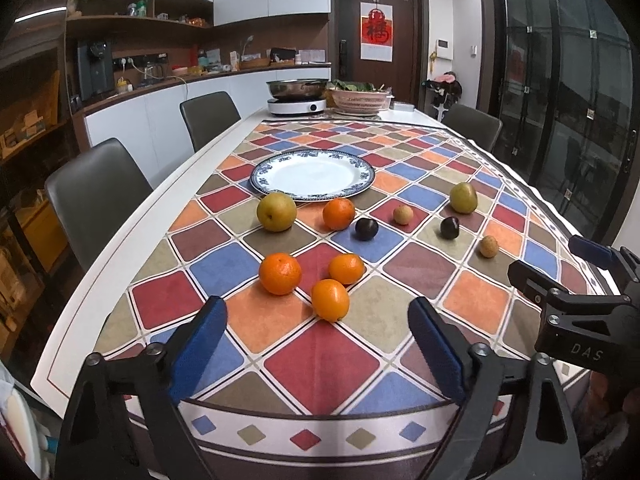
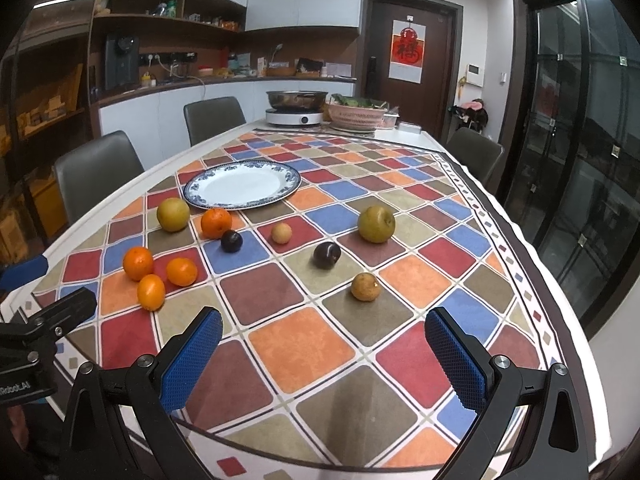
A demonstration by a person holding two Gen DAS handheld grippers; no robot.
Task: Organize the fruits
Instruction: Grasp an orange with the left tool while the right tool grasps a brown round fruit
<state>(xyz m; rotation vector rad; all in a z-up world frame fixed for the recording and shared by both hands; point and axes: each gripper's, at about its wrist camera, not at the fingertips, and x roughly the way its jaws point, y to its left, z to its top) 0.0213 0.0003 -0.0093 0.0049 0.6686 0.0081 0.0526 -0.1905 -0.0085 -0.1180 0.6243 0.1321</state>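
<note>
Both tongs, left [image 1: 318,344] and right [image 2: 324,354], hang spread wide and hold nothing, touching no fruit, low over the near edge of the surface [image 1: 140,208]. Ahead of them the plate [image 1: 312,178] sits bare, well beyond. Pears [image 1: 276,212] lie short of it; three oranges [image 1: 280,273] cluster just ahead of the left tongs. Round fruit will likely roll if nudged, especially the small plums [image 2: 327,255].
</note>
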